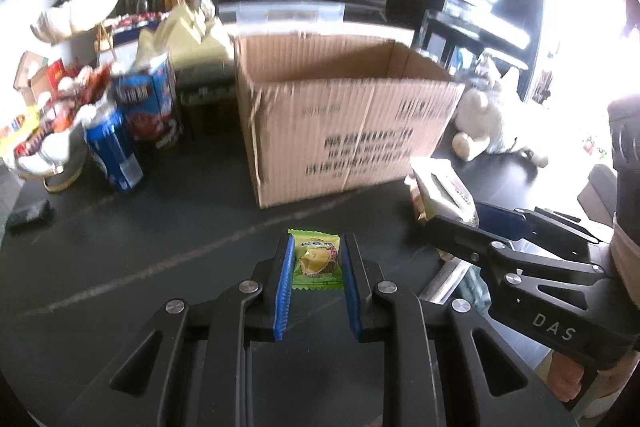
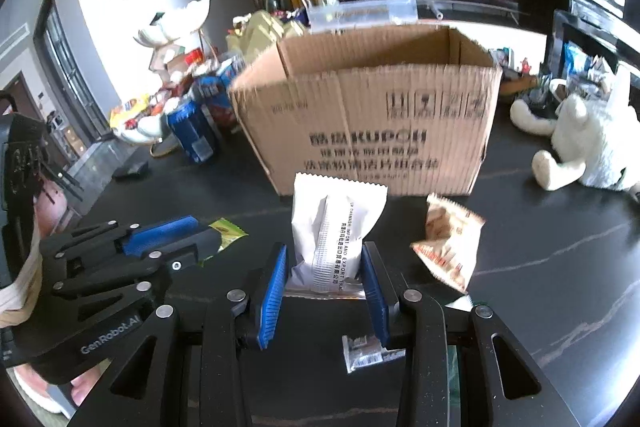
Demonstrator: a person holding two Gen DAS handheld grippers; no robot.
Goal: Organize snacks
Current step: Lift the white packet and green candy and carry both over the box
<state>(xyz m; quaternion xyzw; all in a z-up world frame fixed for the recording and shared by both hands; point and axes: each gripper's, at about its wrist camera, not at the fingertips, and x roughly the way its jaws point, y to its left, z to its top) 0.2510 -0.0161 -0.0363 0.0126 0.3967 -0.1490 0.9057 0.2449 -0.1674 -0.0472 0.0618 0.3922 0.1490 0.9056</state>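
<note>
My left gripper (image 1: 314, 247) is shut on a small green candy packet (image 1: 317, 261), held just above the dark table. My right gripper (image 2: 325, 257) is shut on a white snack bag (image 2: 334, 233) with black print, standing upright between the blue pads. An open cardboard box (image 1: 344, 123) stands behind both; it also shows in the right wrist view (image 2: 372, 123). The right gripper appears at the right of the left wrist view (image 1: 452, 231), and the left gripper at the left of the right wrist view (image 2: 200, 235).
A tan snack packet (image 2: 448, 247) and a small white packet (image 2: 362, 351) lie near my right gripper. Blue cans (image 1: 114, 147) and a snack pile (image 1: 52, 115) stand left of the box. A white plush toy (image 2: 588, 147) lies right.
</note>
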